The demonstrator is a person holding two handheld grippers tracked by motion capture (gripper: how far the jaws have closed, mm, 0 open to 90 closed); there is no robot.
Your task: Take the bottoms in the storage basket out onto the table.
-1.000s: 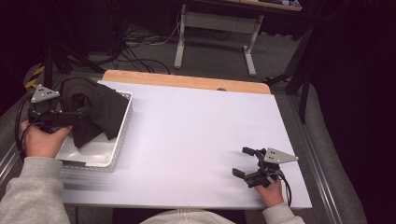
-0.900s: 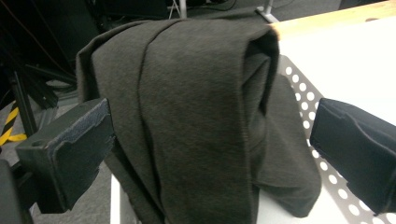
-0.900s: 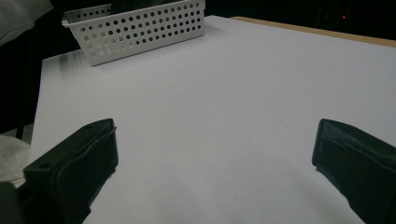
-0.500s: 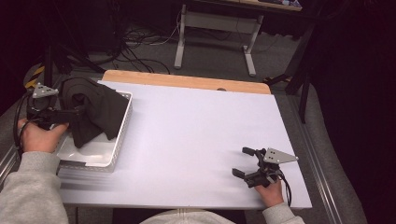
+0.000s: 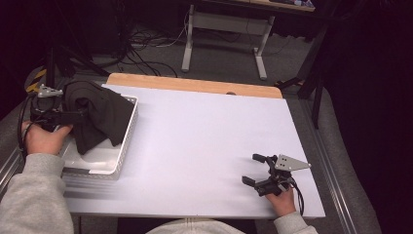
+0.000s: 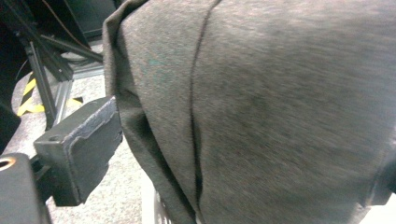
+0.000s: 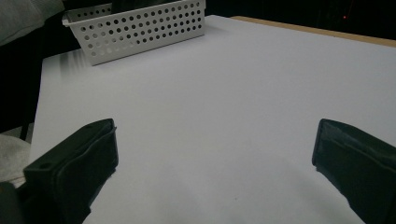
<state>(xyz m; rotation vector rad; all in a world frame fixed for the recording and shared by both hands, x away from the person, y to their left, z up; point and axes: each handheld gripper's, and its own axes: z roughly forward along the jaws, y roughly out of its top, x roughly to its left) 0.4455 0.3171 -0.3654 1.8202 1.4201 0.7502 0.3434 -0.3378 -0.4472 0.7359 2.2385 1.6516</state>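
A dark grey cloth (image 5: 100, 117) is heaped in a white perforated basket (image 5: 129, 134) at the table's left edge and rises above its rim. My left gripper (image 5: 78, 114) reaches into the cloth from the left, held by a hand in a grey sleeve. In the left gripper view the cloth (image 6: 280, 116) lies between the wide-set jaws; they have just been closing a little, and the right jaw is hidden behind the fabric. My right gripper (image 5: 250, 168) rests open at the front right of the table, its jaws (image 7: 212, 154) wide apart with nothing between them.
The white table top (image 5: 204, 136) has a wooden strip (image 5: 195, 85) along its far edge. The basket (image 7: 144, 28) is far off across the table in the right gripper view. Cables and a metal stand (image 5: 224, 44) are on the floor beyond.
My left gripper has shifted slightly at the left side of the cloth heap. The right gripper and hand have not moved.
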